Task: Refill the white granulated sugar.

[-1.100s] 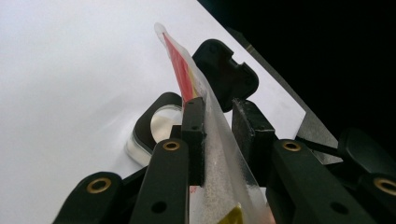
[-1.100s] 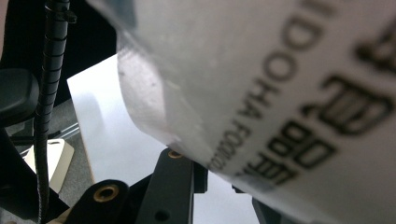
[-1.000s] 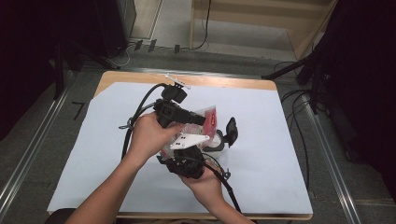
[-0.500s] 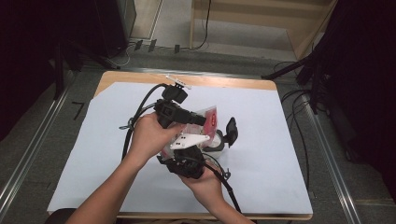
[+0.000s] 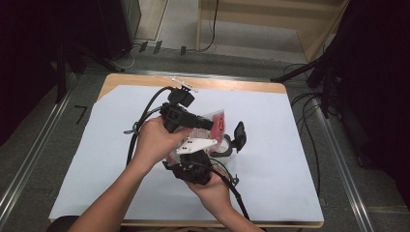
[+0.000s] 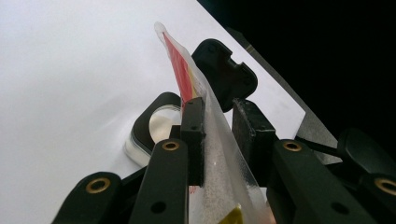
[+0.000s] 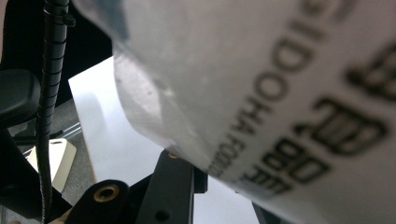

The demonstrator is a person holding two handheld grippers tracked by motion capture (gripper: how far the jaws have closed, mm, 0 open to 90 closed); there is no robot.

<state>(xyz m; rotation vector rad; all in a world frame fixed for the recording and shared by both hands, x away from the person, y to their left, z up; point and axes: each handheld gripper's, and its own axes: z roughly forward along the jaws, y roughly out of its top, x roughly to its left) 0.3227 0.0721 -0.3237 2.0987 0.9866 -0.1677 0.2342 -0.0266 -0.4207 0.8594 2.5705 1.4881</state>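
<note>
Left gripper (image 6: 217, 135) fingers pinch clear red-printed pouch (image 6: 219, 172) edgewise, above bench (image 5: 290, 145). Right gripper (image 7: 224, 186) fingers clamp same pouch, printed face close against camera. Round black-rimmed dish (image 6: 154, 128) below. Best approach: keep both grips firm, pull apart evenly, avoid tearing.

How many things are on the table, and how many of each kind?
Grippers: 2, the left gripper and the right gripper
Plastic food packets: 1, the packet with red print, held up between both grippers
Round containers with an open black flip lid: 1, the container on the white sheet
White sheets covering the table: 1, the sheet
Total: 5
</note>
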